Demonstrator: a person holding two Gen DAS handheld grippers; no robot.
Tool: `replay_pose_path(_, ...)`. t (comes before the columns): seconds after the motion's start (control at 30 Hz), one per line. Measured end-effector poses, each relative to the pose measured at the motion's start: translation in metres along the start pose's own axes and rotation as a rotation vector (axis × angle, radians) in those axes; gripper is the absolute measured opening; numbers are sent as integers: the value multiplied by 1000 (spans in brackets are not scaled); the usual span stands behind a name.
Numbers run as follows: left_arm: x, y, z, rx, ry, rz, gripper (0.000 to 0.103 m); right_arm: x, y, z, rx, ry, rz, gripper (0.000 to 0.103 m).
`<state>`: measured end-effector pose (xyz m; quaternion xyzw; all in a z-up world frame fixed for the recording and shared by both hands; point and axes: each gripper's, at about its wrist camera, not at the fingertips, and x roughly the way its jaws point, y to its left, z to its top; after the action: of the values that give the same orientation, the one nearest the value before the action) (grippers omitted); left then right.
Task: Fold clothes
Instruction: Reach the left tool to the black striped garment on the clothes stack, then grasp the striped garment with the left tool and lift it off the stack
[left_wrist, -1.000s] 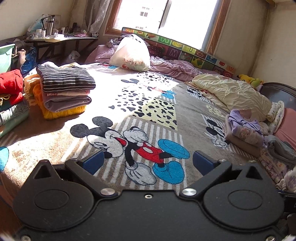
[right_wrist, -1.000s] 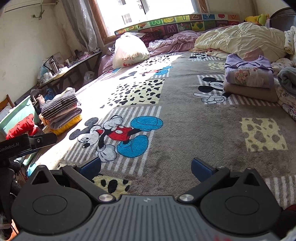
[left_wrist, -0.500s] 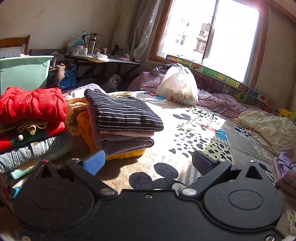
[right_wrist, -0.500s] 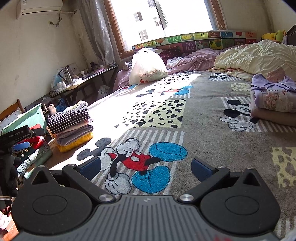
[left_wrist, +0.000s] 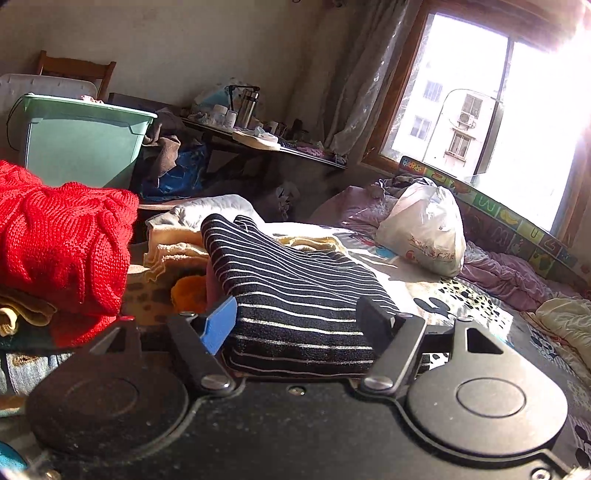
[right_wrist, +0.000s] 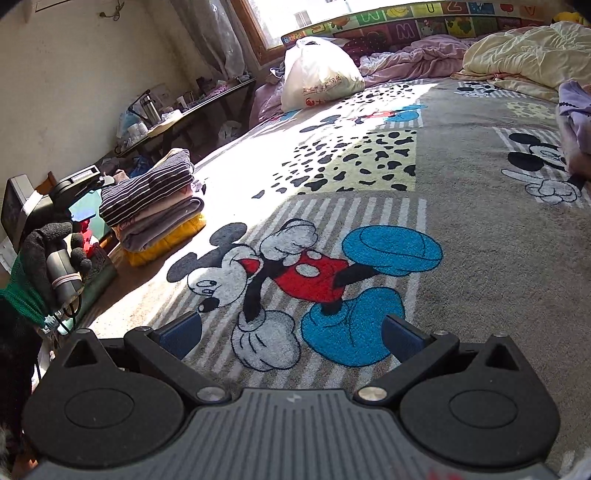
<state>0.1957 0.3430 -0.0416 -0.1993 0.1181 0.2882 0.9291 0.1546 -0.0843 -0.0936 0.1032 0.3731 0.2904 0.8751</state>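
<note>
now that the left gripper (left_wrist: 297, 321) has swung from the open blanket to the striped garment (left_wrist: 295, 295) topping the folded stack, its jaws have been closing around that garment's near edge, though contact is unclear. beside the stack, the right gripper (right_wrist: 291, 334) hovers unclenched and empty over the blanket (right_wrist: 461, 221), so a pickup looks imminent.

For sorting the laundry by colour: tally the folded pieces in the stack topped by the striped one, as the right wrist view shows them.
Dark striped: 1
Pink: 1
Mauve-grey: 1
Yellow: 1
Total: 4 pieces, as far as the layers can be told apart.
</note>
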Motion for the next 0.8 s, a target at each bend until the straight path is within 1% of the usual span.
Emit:
replay_pose_path(0.07, 10, -1, 0, 25, 15, 16, 67, 4, -6, -4, 9, 17, -13, 103)
replay_pose_path(0.1, 13, -2, 0, 43, 22, 24, 52, 5, -9, -6, 14, 23, -20, 103)
replay_pose_path(0.13, 16, -3, 0, 69, 28, 34, 34, 6, -13, -7, 22, 27, -26, 103)
replay_pose_path(0.17, 18, -4, -1, 99, 34, 45, 32, 6, -17, -8, 32, 30, -32, 103)
replay_pose_path(0.2, 18, -4, -1, 116, 37, 45, 24, 6, -20, -9, 43, 31, -38, 103)
replay_pose_path(0.23, 17, -4, 0, 128, 40, 43, 19, 4, -24, -10, 55, 30, -42, 103)
replay_pose_path(0.3, 10, -7, 1, 163, 28, 23, 14, 1, -29, -12, 76, 30, -48, 103)
replay_pose_path(0.43, -18, -31, 9, 256, -40, -86, 12, -10, -34, -17, 93, 18, -52, 103)
replay_pose_path(0.57, -63, -68, 24, 320, -122, -202, 11, -24, -35, -22, 106, 8, -45, 103)
replay_pose_path(0.67, -116, -89, 36, 295, -213, -369, 11, -40, -36, -24, 110, -9, -40, 103)
replay_pose_path(0.73, -134, -102, 34, 301, -215, -450, 10, -54, -39, -25, 115, -31, -41, 103)
replay_pose_path(0.8, -145, -118, 27, 344, -182, -441, 10, -68, -45, -26, 125, -51, -48, 103)
